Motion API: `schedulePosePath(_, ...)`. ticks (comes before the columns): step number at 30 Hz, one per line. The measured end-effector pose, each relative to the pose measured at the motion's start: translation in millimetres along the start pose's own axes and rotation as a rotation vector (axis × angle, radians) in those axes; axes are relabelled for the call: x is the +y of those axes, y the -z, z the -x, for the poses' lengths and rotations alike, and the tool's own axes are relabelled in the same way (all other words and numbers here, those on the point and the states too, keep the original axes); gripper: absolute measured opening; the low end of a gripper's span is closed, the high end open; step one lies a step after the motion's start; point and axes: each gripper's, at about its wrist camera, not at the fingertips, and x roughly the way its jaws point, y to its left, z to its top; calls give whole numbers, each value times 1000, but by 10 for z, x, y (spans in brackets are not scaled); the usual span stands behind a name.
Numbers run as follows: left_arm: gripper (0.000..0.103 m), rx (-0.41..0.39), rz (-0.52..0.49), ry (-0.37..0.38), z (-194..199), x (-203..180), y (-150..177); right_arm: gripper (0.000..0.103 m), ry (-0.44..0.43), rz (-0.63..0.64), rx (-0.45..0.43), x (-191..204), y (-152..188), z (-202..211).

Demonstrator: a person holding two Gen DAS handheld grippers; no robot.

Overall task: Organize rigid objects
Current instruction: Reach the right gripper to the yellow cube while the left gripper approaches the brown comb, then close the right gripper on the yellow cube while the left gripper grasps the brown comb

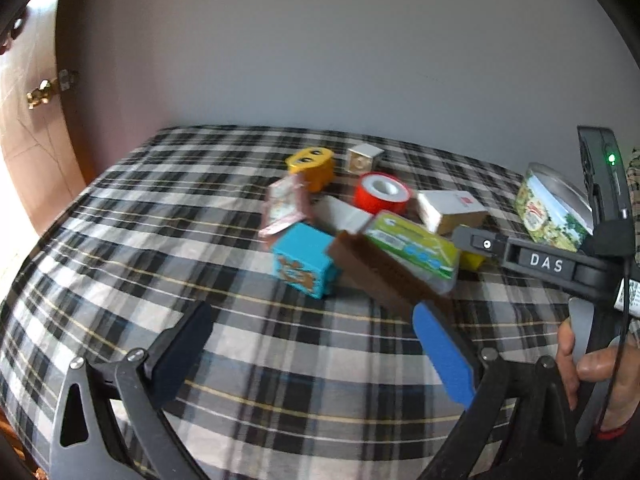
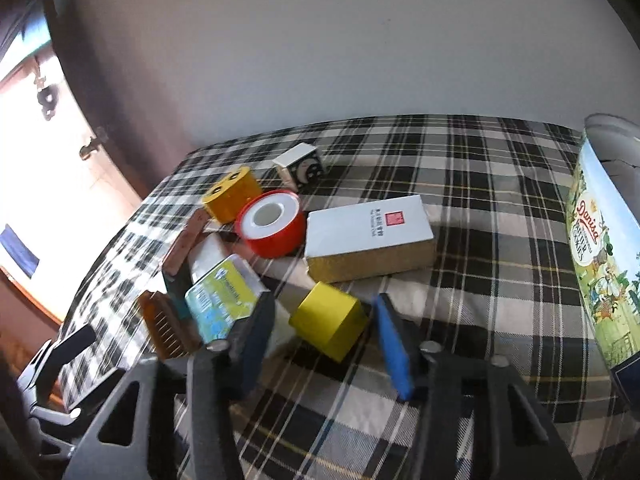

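Note:
A pile of small rigid objects lies on the plaid cloth (image 2: 480, 184). In the right wrist view a yellow block (image 2: 328, 320) sits between the fingers of my right gripper (image 2: 324, 320). The blue pad is almost at its right side and a narrow gap shows at its left side. Behind it lie a white and gold box (image 2: 368, 236), a red tape roll (image 2: 270, 222) and a green tin (image 2: 224, 300). My left gripper (image 1: 312, 316) hangs open over bare cloth, with a blue cube (image 1: 304, 264) and a brown comb-like piece (image 1: 376, 272) just beyond its fingertips.
A tall printed cookie tin (image 2: 604, 260) stands at the right. A yellow tin with eyes (image 1: 312, 164), a small white box (image 1: 364, 156) and a pink packet (image 1: 282, 204) lie at the back of the pile. A wall runs behind the cloth, and a door (image 1: 24, 140) stands at the left.

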Motion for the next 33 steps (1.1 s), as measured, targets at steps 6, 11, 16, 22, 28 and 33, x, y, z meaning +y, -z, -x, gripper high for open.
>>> schedulePosePath(6, 101, 15, 4, -6, -75, -183, -61, 40, 48, 67, 10, -48, 37, 71)
schedulePosePath(11, 101, 18, 50, -35, -190, -267, -172, 37, 120, 111, 41, -90, 34, 47)
schedulePosePath(16, 101, 72, 147, -96, -428, -217, -232, 35, 114, 98, 65, -127, 24, 22)
schedulePosePath(22, 93, 118, 198, -50, -437, -34, -167, 35, 113, 100, 65, -168, 44, 28)
schedulePosePath(28, 90, 171, 118, -136, -389, 206, -46, 33, 120, 115, 72, -120, 68, 27)
schedulePosePath(33, 89, 162, 115, -30, -305, 227, -50, 32, 118, 110, 68, -126, 74, 28)
